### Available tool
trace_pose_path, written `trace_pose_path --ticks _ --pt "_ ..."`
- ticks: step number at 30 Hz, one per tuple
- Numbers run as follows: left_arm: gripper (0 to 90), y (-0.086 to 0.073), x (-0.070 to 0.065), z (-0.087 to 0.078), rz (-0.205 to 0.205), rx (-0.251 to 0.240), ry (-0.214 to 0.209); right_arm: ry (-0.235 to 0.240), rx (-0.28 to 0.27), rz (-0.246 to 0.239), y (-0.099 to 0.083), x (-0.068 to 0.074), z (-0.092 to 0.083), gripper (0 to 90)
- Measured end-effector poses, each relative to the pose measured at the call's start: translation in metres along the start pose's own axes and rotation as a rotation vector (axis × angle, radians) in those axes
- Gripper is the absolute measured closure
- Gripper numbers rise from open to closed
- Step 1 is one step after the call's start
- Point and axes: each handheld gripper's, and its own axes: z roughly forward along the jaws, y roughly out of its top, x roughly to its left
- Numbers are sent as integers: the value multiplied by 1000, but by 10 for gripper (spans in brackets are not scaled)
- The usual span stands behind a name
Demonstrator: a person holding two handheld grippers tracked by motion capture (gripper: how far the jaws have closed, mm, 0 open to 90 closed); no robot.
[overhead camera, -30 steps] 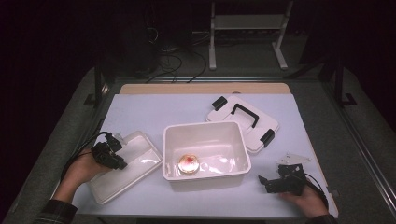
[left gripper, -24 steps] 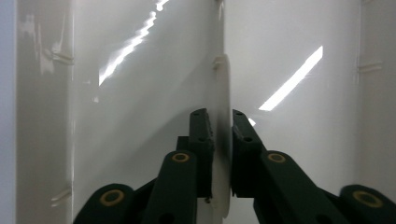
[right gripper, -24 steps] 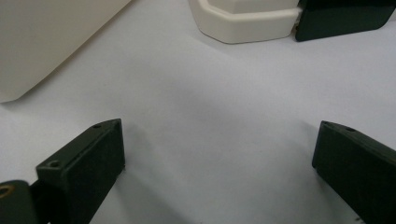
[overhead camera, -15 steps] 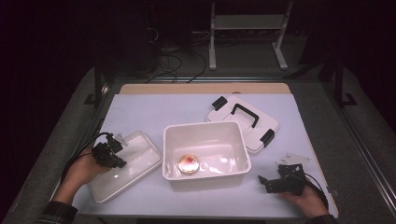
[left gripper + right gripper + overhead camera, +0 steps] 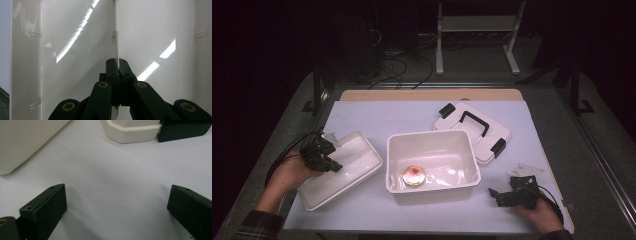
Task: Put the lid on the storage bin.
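A shallow white tray (image 5: 347, 167) lies left of a deep white bin (image 5: 462, 145). My left gripper (image 5: 333, 166) is shut on the tray's thin left rim and holds that side raised off the table. In the left gripper view the jaws (image 5: 117, 62) pinch the white edge, with the tray's glossy inside (image 5: 155, 30) beyond them. A round pinkish item (image 5: 414, 175) sits on the bin's floor. My right gripper (image 5: 496, 193) rests on the table right of the bin. It is open, and between its jaws (image 5: 118, 195) there is bare tabletop.
The bin's white lid (image 5: 457, 122), with a black handle and black clasps, lies flat behind and right of the bin. In the right gripper view the bin wall (image 5: 25, 140) and a lid corner (image 5: 130, 130) with a clasp (image 5: 185, 130) lie ahead. The pale table (image 5: 362, 117) has dark borders.
My left hand has risen and taken the tray's left rim up with it, so the tray now tilts. The right hand and gripper have stayed where they were.
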Motion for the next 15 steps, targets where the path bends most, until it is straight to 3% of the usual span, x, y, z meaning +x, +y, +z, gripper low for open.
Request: trace_pose_path --ticks 7,15 --pt "887 7 -2 -29 20 -29 10 0 0 0 0 0 0 20" --pt "887 18 -8 -55 58 -67 -18 0 0 0 0 0 0 20"
